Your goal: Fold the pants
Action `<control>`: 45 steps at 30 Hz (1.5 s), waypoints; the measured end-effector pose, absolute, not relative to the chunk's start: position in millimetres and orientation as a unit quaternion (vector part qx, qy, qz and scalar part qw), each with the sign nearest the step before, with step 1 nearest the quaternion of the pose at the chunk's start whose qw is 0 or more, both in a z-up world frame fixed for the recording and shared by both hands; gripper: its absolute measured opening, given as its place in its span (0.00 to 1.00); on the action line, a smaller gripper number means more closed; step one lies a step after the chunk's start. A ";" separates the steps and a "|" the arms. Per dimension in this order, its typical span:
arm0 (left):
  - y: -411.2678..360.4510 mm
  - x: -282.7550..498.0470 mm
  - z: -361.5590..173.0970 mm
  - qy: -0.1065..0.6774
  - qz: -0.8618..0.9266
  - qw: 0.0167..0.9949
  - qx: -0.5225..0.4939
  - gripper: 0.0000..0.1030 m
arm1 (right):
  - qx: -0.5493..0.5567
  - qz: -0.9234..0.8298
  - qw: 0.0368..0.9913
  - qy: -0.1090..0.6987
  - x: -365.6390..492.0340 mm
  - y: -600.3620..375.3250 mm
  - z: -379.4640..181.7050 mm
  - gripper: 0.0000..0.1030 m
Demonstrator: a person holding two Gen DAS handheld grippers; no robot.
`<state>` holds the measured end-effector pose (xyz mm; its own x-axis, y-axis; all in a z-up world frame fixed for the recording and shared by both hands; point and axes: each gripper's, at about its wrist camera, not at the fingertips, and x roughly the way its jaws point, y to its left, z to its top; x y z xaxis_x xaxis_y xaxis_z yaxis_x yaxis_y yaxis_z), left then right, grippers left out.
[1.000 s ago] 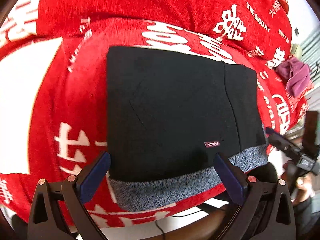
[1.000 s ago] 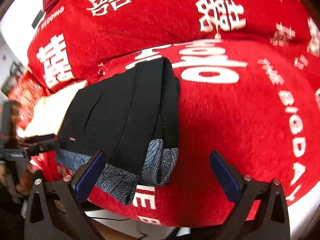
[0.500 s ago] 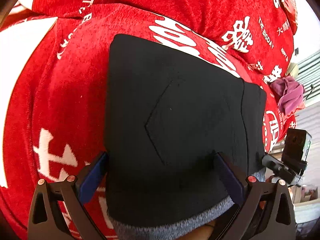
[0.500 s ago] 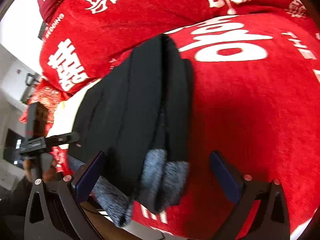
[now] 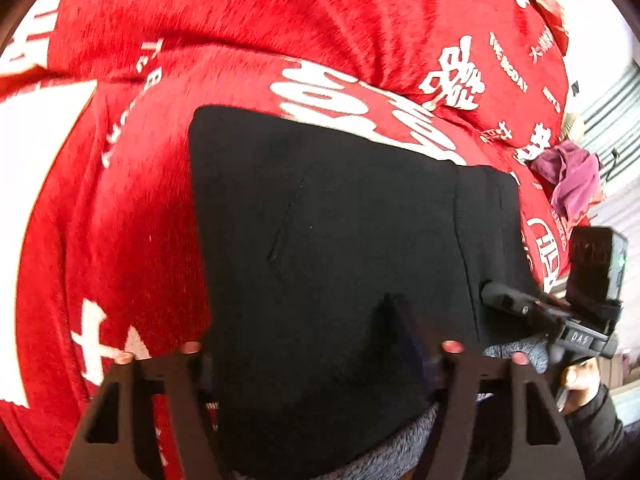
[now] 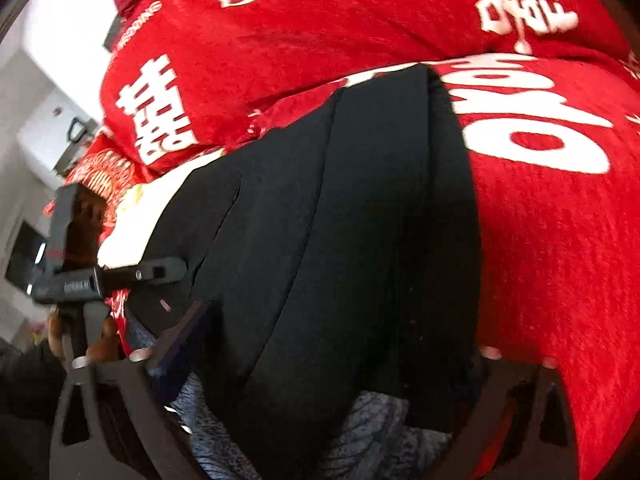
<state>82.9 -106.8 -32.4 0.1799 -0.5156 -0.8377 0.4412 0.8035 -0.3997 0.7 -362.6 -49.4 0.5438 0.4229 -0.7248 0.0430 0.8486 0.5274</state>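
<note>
On bed, left wrist view: red blanket point(image 5: 168, 216) with white characters covers the bed; folded black pants point(image 5: 340, 248) lie on it toward the near edge.
Pants detail: folded into a rectangle, grey fleece lining point(image 5: 384, 456) showing at the near edge, extra fold strip along the right side.
Left claw point(image 5: 316, 364): fingers closed in on the near edge of the pants, fabric bunched between them; right finger point(image 5: 404, 332) pokes up under the black cloth, left one mostly hidden.
Far right: purple cloth point(image 5: 568, 176) on the blanket near the bed's right edge; right claw point(image 5: 516, 304) seen side-on touching the pants' right side.
On bed, right wrist view: pants point(image 6: 344, 248) run from the near edge up the blanket point(image 6: 552, 240), layered folds visible, grey lining point(image 6: 372, 432) at the bottom.
Right claw point(image 6: 332, 344): fingers spread wide on either side of the pants' near end; left finger point(image 6: 180, 340) blue, right one hidden by cloth; cannot tell if it grips.
Left side: left claw point(image 6: 160, 272) touching the pants' left edge.
</note>
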 end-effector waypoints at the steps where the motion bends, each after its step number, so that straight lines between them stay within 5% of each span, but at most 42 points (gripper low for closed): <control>1: -107.4 83.5 -30.0 0.559 -0.312 0.768 -0.034 0.58 | 0.247 0.114 0.845 0.460 -2.0 -362.3 -42.0 0.59; 4: -107.3 82.2 -14.2 0.544 -0.325 0.772 -0.039 0.49 | 0.212 0.112 0.855 0.460 -3.3 -350.8 -26.2 0.52; 16: -137.5 132.4 37.8 0.532 -0.329 0.777 -0.066 0.49 | 0.203 0.119 0.874 0.425 35.6 -379.6 36.8 0.51; 27: -162.4 209.7 -20.6 0.596 -0.278 0.751 -0.069 0.49 | 0.238 0.116 0.840 0.473 125.8 -418.4 -16.3 0.52; 40: -139.8 211.2 -57.9 0.599 -0.280 0.743 -0.103 0.76 | 0.261 0.101 0.820 0.499 130.6 -430.0 -61.1 0.70; 45: -121.3 205.8 -43.2 0.601 -0.259 0.748 -0.108 0.76 | 0.311 0.084 0.799 0.507 125.7 -443.5 -67.3 0.78</control>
